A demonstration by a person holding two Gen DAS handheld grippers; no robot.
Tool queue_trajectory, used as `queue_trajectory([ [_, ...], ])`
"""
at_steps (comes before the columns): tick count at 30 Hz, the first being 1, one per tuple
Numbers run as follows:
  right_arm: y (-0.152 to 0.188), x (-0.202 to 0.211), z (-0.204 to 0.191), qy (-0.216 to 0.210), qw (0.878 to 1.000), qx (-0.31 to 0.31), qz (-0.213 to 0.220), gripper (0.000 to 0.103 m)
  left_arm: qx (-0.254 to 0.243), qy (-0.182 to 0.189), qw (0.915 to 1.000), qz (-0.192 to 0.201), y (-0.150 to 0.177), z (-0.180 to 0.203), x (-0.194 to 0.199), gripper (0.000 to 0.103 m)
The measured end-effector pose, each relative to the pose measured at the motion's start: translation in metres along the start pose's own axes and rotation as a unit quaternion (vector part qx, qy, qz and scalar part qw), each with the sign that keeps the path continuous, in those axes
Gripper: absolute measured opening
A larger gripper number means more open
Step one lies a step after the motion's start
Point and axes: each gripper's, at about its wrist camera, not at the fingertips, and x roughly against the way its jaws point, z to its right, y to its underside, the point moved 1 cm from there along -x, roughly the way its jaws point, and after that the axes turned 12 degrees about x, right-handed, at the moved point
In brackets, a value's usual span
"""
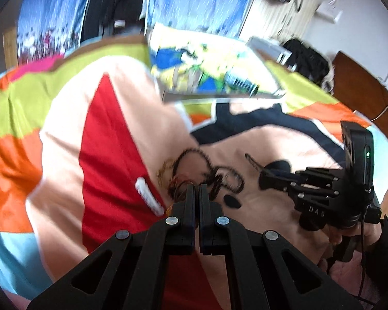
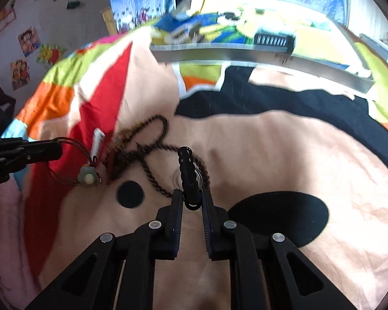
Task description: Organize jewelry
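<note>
Two pieces in hand at once, one per gripper, so each leaves the pile separately.

Left gripper (image 1: 197,186): jaws pressed together on the thin brown cord (image 2: 72,142). The right wrist view shows it best: the cord runs taut from the fingertips down to a flower charm (image 2: 87,177) that hangs just above or rests on the bedspread (image 2: 284,149); I cannot tell which. I pinched the cord rather than the charm, I think, because the cord gives something thin to clamp.

Right gripper (image 2: 192,198): narrow, clamped on a black ribbed clip (image 2: 187,170) that sticks out forward past the fingertips. Held near its base, so its length stays free.

Bead chain (image 2: 147,144): lying in loose loops on the bedspread between the two grippers, partly under the clip's tip. A white clip (image 2: 97,141) lies just beside it on the red patch. Both untouched.

Tray (image 2: 245,54): at the far side of the bed, well apart from the pile. Likely where the pieces go.

Risk, as I judge it: the cord passes close to the chain and may snag it when lifted.
</note>
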Motion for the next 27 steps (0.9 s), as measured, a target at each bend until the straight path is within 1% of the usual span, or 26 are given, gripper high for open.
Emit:
queue_trajectory([
  [2, 0.0, 0.011, -0.003, 0.002, 1.0, -0.003, 0.018, 0.014, -0.006, 0.005, 0.9999, 0.013, -0.003, 0.004, 0.006, 0.0],
  [6, -0.003, 0.033, -0.01, 0.011, 0.998, -0.005, 0.059, 0.014, -0.02, 0.004, 0.9996, 0.02, -0.021, 0.015, 0.007, 0.0],
  [9, -0.013, 0.044, -0.014, 0.019, 0.995, -0.011, 0.097, 0.014, -0.012, 0.018, 0.9993, 0.032, -0.043, 0.022, 0.007, 0.0],
  [10, -0.016, 0.049, -0.013, 0.025, 0.993, -0.015, 0.114, 0.014, -0.009, 0.022, 0.999, 0.038, -0.054, 0.026, 0.006, 0.0],
  [13, -0.026, 0.057, -0.007, 0.046, 0.988, -0.021, 0.147, 0.014, -0.007, 0.036, 0.9979, 0.053, -0.084, 0.038, 0.002, 0.0],
  [15, -0.033, 0.063, 0.005, 0.069, 0.983, -0.032, 0.169, 0.014, -0.012, 0.045, 0.9968, 0.064, -0.102, 0.047, 0.0, 0.0],
  [18, -0.042, 0.065, 0.028, 0.09, 0.976, -0.059, 0.19, 0.014, -0.019, 0.059, 0.9947, 0.082, -0.13, 0.062, -0.013, 0.0],
  [20, -0.049, 0.064, 0.047, 0.096, 0.972, -0.082, 0.2, 0.014, -0.017, 0.068, 0.9936, 0.089, -0.149, 0.07, -0.026, 0.0],
  [24, -0.066, 0.06, 0.084, 0.108, 0.963, -0.114, 0.221, 0.014, -0.009, 0.072, 0.9935, 0.087, -0.179, 0.08, -0.065, 0.0],
  [27, -0.074, 0.051, 0.104, 0.116, 0.961, -0.119, 0.223, 0.014, -0.005, 0.063, 0.9949, 0.078, -0.192, 0.081, -0.099, 0.0],
])
